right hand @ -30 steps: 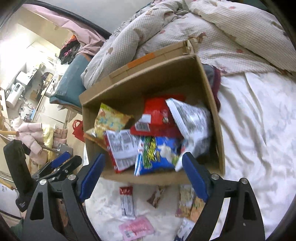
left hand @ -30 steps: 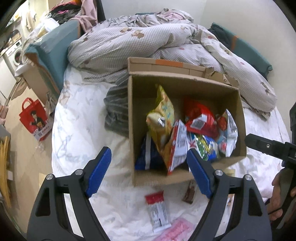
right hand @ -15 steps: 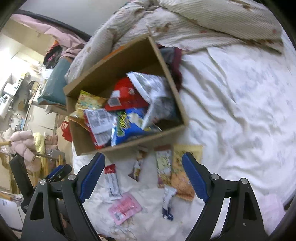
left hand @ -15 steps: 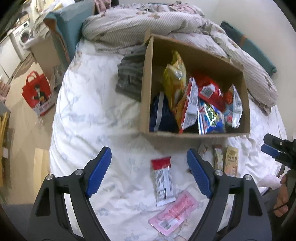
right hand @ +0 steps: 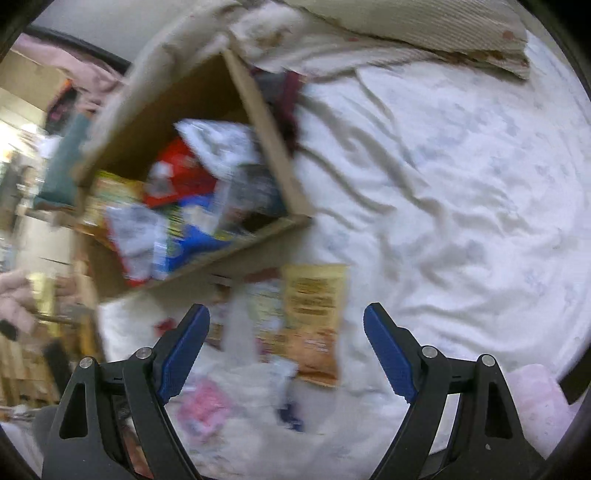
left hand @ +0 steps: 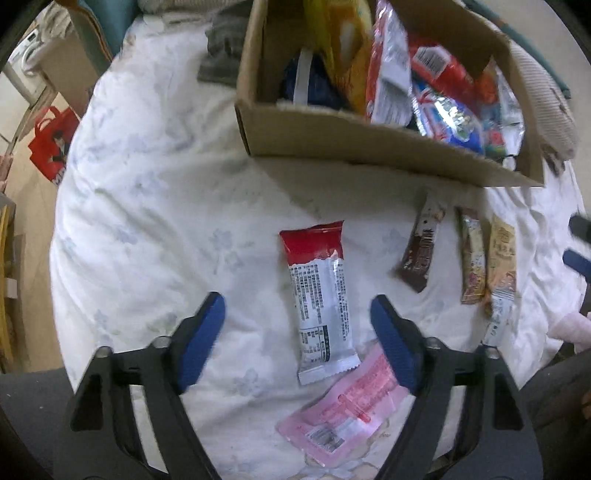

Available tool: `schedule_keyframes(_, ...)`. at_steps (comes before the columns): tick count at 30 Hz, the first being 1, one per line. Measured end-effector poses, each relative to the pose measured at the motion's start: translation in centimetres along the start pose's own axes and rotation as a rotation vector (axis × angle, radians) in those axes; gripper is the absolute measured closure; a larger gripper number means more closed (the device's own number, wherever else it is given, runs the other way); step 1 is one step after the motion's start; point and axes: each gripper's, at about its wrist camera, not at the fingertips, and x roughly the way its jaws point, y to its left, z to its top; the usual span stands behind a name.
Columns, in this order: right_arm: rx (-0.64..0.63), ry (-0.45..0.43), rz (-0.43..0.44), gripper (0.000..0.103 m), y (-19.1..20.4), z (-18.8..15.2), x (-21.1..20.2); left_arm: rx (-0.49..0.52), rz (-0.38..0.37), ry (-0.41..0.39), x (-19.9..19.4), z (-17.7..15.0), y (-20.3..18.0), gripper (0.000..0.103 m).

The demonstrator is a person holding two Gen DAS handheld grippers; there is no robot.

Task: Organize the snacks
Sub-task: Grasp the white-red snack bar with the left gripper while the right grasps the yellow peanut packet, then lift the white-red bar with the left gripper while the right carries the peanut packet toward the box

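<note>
A cardboard box (left hand: 369,144) full of snack bags stands on the white bed; it also shows blurred in the right wrist view (right hand: 266,133). My left gripper (left hand: 297,339) is open and empty, hovering over a red and grey snack bar (left hand: 319,302). A pink packet (left hand: 347,417) lies just below it, a brown bar (left hand: 421,251) and two slim packets (left hand: 472,258) to the right. My right gripper (right hand: 286,350) is open and empty above a yellow-orange packet (right hand: 314,317) and blurred wrappers.
A rumpled checked duvet (right hand: 369,33) lies behind the box. A grey cloth (left hand: 221,59) lies left of the box. The bed's left edge drops to the floor, where a red bag (left hand: 51,144) stands. Bare white sheet (right hand: 461,203) spreads to the right.
Both grippers have pulled back from the box and dropped lower towards the loose snacks on the sheet. The red and grey bar now lies between my left fingers. Both stay open.
</note>
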Motion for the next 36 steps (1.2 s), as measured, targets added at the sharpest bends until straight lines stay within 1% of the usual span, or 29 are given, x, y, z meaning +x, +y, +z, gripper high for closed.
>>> schedule_keyframes(1, -0.009, 0.026, -0.041, 0.015, -0.1, 0.0, 0.8, 0.0, 0.004, 0.01, 0.4, 0.1, -0.1, 0.034)
schedule_keyframes(2, -0.018, 0.051, -0.067, 0.015, -0.1, 0.1, 1.6, 0.002, 0.005, 0.019, 0.8, 0.2, -0.2, 0.039)
schedule_keyframes(3, -0.028, 0.08, -0.083, 0.016, 0.0, 0.1, 2.4, 0.007, 0.003, 0.026, 1.1, 0.2, -0.4, 0.047)
schedule_keyframes(4, -0.037, 0.109, -0.091, 0.021, 0.1, 0.1, 3.3, 0.017, -0.002, 0.033, 1.3, 0.3, -0.6, 0.052)
schedule_keyframes(5, -0.039, 0.126, -0.092, 0.029, 0.2, 0.1, 3.9, 0.028, -0.009, 0.039, 1.5, 0.4, -0.8, 0.061)
schedule_keyframes(6, -0.036, 0.151, -0.095, 0.03, 0.3, 0.1, 4.9, 0.04, -0.013, 0.045, 1.6, 0.3, -1.1, 0.064)
schedule_keyframes(7, -0.028, 0.172, -0.101, 0.031, 0.2, 0.0, 5.8, 0.042, -0.014, 0.044, 1.7, 0.3, -1.1, 0.064)
schedule_keyframes(8, -0.02, 0.188, -0.108, 0.032, 0.1, -0.1, 6.5, 0.042, -0.015, 0.042, 1.7, 0.3, -1.2, 0.067)
schedule_keyframes(9, -0.015, 0.201, -0.114, 0.033, 0.1, -0.2, 7.1, 0.047, -0.021, 0.04, 1.6, 0.2, -1.3, 0.075)
schedule_keyframes(12, -0.032, 0.225, -0.129, 0.033, 0.7, -0.6, 8.4, 0.078, -0.007, 0.027, 1.3, 0.2, -1.7, 0.081)
schedule_keyframes(15, -0.088, 0.223, -0.185, 0.034, 1.6, -0.9, 9.0, 0.095, 0.0, 0.016, 1.0, 0.2, -2.2, 0.082)
schedule_keyframes(17, -0.111, 0.221, -0.213, 0.04, 1.9, -1.1, 9.3, 0.09, 0.008, 0.008, 0.8, 0.2, -2.1, 0.082)
schedule_keyframes(18, -0.119, 0.22, -0.216, 0.04, 2.0, -1.1, 9.3, 0.082, 0.011, 0.006, 0.7, 0.3, -2.0, 0.082)
schedule_keyframes(19, -0.133, 0.218, -0.217, 0.044, 2.1, -1.1, 9.3, 0.076, 0.012, 0.005, 0.7, 0.3, -2.0, 0.082)
schedule_keyframes(21, -0.147, 0.212, -0.228, 0.056, 2.2, -1.2, 9.2, 0.064, 0.009, -0.001, 0.3, -0.1, -1.8, 0.082)
schedule_keyframes(22, -0.151, 0.213, -0.24, 0.059, 2.1, -1.3, 9.2, 0.06, 0.007, -0.005, 0.1, 0.4, -1.5, 0.082)
schedule_keyframes(23, -0.151, 0.217, -0.244, 0.067, 2.1, -1.6, 9.3, 0.06, 0.007, -0.01, -0.1, 0.5, -1.5, 0.082)
schedule_keyframes(24, -0.148, 0.217, -0.243, 0.068, 1.9, -1.6, 9.3, 0.063, 0.007, -0.013, -0.2, 0.4, -1.5, 0.082)
schedule_keyframes(26, -0.144, 0.197, -0.226, 0.074, 2.0, -1.8, 8.8, 0.063, 0.004, -0.017, -0.4, 0.4, -1.5, 0.082)
schedule_keyframes(29, -0.133, 0.164, -0.189, 0.075, 1.9, -1.7, 7.7, 0.058, -0.001, -0.028, -1.2, -0.1, -1.0, 0.082)
schedule_keyframes(31, -0.126, 0.135, -0.176, 0.075, 1.9, -1.9, 6.8, 0.051, -0.001, -0.034, -1.7, 0.4, -0.9, 0.082)
schedule_keyframes(33, -0.114, 0.102, -0.152, 0.076, 1.9, -2.1, 5.6, 0.041, 0.001, -0.037, -1.7, 0.4, -0.7, 0.082)
schedule_keyframes(34, -0.103, 0.082, -0.141, 0.076, 1.9, -2.1, 5.0, 0.035, 0.003, -0.039, -1.3, -0.1, -0.6, 0.082)
schedule_keyframes(36, -0.072, 0.047, -0.122, 0.076, 1.2, -2.3, 3.8, 0.027, 0.007, -0.042, -1.2, 0.0, -0.2, 0.082)
